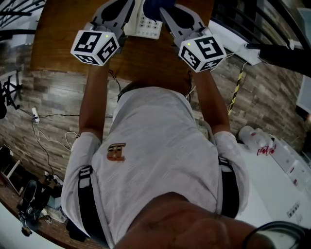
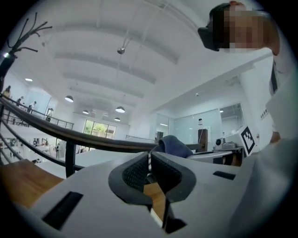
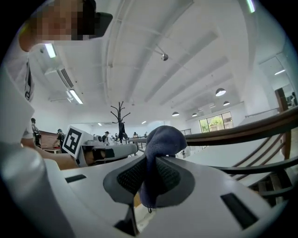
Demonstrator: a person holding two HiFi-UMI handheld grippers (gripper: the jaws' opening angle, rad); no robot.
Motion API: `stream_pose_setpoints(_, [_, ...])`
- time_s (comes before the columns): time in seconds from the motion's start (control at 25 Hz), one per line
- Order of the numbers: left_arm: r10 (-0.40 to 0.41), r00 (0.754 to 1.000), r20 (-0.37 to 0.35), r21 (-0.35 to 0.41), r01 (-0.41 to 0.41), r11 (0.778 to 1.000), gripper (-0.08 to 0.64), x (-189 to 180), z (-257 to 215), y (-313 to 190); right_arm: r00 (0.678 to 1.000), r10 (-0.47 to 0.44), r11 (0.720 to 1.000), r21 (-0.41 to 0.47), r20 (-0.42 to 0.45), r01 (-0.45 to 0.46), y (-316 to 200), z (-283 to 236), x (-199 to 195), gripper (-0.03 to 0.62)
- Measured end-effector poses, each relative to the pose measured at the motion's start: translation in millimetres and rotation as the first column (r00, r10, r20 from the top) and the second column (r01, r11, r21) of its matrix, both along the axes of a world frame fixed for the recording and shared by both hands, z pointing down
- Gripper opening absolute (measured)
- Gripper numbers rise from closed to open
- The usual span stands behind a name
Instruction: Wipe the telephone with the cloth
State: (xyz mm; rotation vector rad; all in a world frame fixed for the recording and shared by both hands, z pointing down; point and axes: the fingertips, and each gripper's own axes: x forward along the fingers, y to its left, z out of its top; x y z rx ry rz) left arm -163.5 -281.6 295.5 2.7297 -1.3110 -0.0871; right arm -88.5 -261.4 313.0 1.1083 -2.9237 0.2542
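Note:
The white telephone (image 1: 146,22) lies on the wooden table (image 1: 68,29) at the top of the head view, between the two grippers. My right gripper (image 3: 150,174) is shut on a dark blue cloth (image 3: 158,144), which bulges out above its pads; the cloth (image 1: 153,7) hangs just over the telephone's far edge. My left gripper (image 2: 150,162) is shut, its pads almost touching with nothing clear between them. It sits at the telephone's left side (image 1: 127,9), close to the right gripper (image 1: 163,12). Both gripper cameras tilt up toward the ceiling, so neither shows the telephone.
A dark railing (image 2: 70,137) runs behind the table. Below the table edge is stone-patterned floor (image 1: 53,97) with loose cables (image 1: 46,138). A white table (image 1: 272,175) with small items stands at the right. The person's torso fills the middle of the head view.

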Motion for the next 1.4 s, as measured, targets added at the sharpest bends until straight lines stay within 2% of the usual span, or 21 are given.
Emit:
stream_pose_setpoints(0.2, [0.003, 0.997, 0.074, 0.110, -0.011, 0.994, 0.026, 11.9, -17.4, 19.4, 0.999, -0.026, 0.996, 0.083, 0.045, 0.022, 17.3, -24.6, 0.3, 0.060])
stream_pose_setpoints(0.32, [-0.004, 0.998, 0.069, 0.139, -0.006, 0.990, 0.021, 12.6, -25.9, 27.2, 0.998, -0.038, 0.991, 0.128, 0.040, 0.033, 25.0, -34.9, 1.8, 0.060])
stream_pose_setpoints(0.6, [-0.023, 0.999, 0.045, 0.161, 0.015, 0.987, 0.018, 9.3, -34.8, 37.4, 0.998, -0.037, 0.981, 0.193, 0.044, 0.028, 38.9, -44.0, 5.1, 0.060])
stream_pose_setpoints(0.84, [-0.002, 0.999, 0.041, 0.172, -0.006, 0.985, 0.018, 19.1, -37.3, 47.4, 0.996, -0.047, 0.981, 0.192, 0.072, 0.032, 50.5, -44.5, 6.3, 0.060])
stream_pose_setpoints(1.4, [0.020, 0.999, 0.026, 0.183, -0.025, 0.983, 0.018, 29.1, -43.3, 54.8, 0.997, -0.023, 0.981, 0.191, 0.075, 0.008, 59.0, -47.8, 15.7, 0.060])
